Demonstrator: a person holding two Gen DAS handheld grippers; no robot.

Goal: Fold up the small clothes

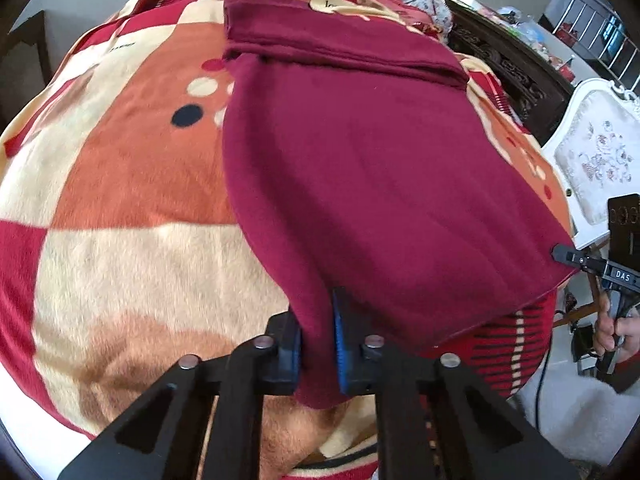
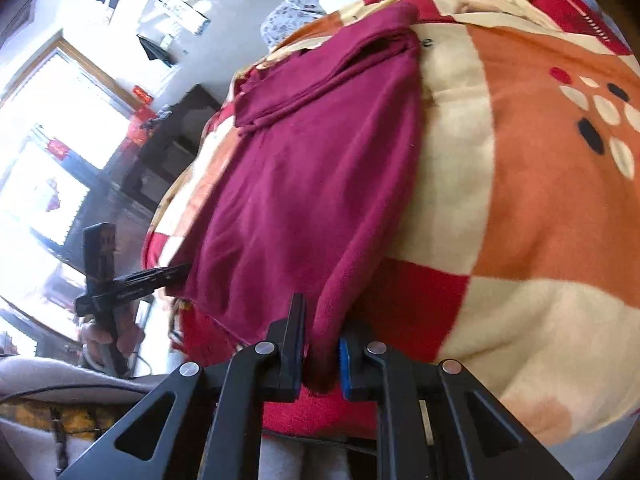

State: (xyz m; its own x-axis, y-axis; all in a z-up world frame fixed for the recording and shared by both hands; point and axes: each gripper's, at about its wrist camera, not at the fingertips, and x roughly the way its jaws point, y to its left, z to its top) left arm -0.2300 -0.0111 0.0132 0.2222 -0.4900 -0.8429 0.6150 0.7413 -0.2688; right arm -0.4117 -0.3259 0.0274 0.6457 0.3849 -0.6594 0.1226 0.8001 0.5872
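Angling downward, both tongs (image 1: 318,344) (image 2: 320,354) pinch the maroon garment's (image 1: 380,168) near hem.

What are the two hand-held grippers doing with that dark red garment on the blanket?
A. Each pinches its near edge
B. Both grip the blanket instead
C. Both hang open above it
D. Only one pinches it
A: the left hand-held gripper and the right hand-held gripper each have a bunch of the garment squeezed between their pads, at the edge nearest the cameras, over the blanket.

Bright daylight, blown-out window (image 2: 60,120), fisheye warping, slight blur
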